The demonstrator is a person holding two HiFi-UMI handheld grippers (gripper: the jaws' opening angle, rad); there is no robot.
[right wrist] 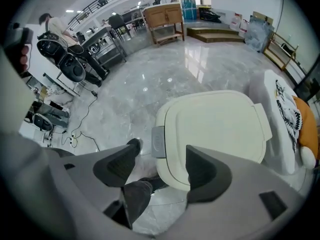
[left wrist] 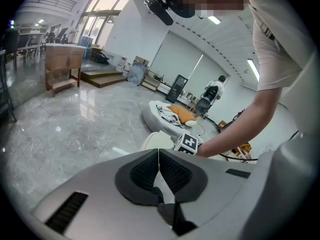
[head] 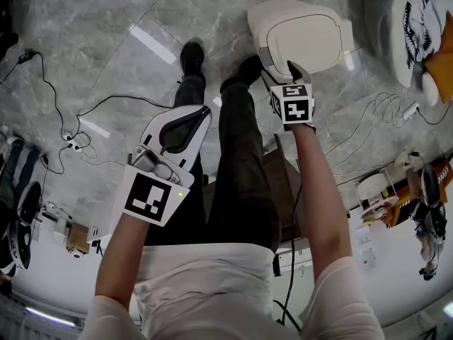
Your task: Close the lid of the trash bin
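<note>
Lid (right wrist: 215, 126) of the trash bin (head: 306, 37) looks already down and flat on the body, so the closing seems done. It lies just beyond the right gripper (right wrist: 161, 156), whose fingers stand wide apart and grip nothing. The left gripper (left wrist: 159, 159), fingers pressed together and empty, hangs well apart from the bin. Only drawing back seems left.

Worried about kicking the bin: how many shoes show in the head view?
2. The left shoe stands apart from the trash bin; the right shoe sits close beside the bin's front edge. None seem hidden.
</note>
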